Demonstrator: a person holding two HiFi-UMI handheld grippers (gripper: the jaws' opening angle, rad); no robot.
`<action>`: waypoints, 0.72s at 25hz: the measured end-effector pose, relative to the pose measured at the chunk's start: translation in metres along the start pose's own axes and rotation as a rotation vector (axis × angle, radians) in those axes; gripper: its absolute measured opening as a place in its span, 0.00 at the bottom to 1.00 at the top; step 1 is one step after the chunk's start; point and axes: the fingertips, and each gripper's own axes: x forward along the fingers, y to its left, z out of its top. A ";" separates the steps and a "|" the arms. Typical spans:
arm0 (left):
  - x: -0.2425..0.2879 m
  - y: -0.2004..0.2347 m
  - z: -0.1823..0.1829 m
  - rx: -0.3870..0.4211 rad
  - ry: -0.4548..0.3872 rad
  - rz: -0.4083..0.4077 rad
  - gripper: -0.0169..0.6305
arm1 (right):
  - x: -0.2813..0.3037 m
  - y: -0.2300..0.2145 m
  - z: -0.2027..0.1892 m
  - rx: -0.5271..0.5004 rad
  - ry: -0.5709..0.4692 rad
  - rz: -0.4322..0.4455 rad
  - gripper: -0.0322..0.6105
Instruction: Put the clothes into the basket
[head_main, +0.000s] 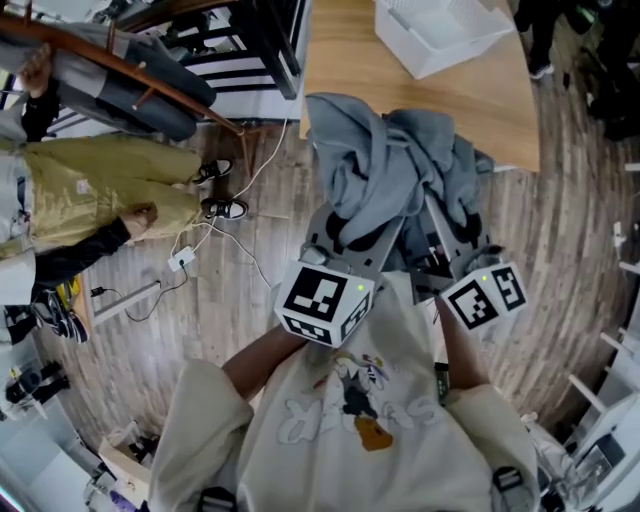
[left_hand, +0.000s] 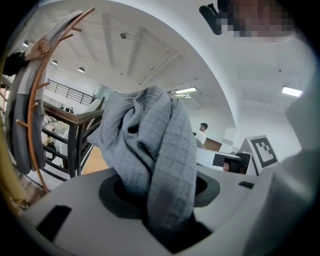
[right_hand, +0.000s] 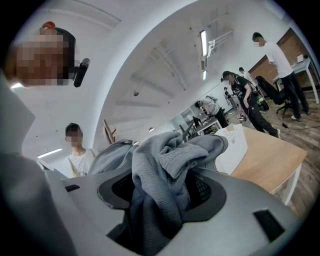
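We find a grey sweatshirt (head_main: 380, 170) bunched up between both tongs, with soft, thick knit falling in heavy folds. In the left gripper view the left tongs (left_hand: 167, 225) are clenched on a twisted rope of the cloth, whose surface shows a fine square grid weave. In the right gripper view the right tongs (right_hand: 150, 225) are clamped on another crumpled wad, where a ribbed hem curls over at the top.

From the head view the sweatshirt hangs over the near edge of the pale wooden tabletop (head_main: 350, 60). The basket (head_main: 440, 35), a white plastic box with straight walls, sits farther back on that tabletop, apart from the cloth. Below lies a floor (head_main: 250, 290) of grey-brown planks with a thin white cable (head_main: 225, 235) looping across it.
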 end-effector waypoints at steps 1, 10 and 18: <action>0.007 -0.003 0.000 0.001 -0.003 0.002 0.34 | 0.000 -0.007 0.004 -0.005 -0.001 0.003 0.44; 0.046 -0.023 -0.008 -0.006 0.002 0.002 0.34 | -0.008 -0.048 0.020 -0.008 -0.009 -0.005 0.44; 0.062 -0.027 0.002 0.015 0.006 -0.015 0.34 | -0.004 -0.058 0.033 -0.008 -0.031 -0.020 0.44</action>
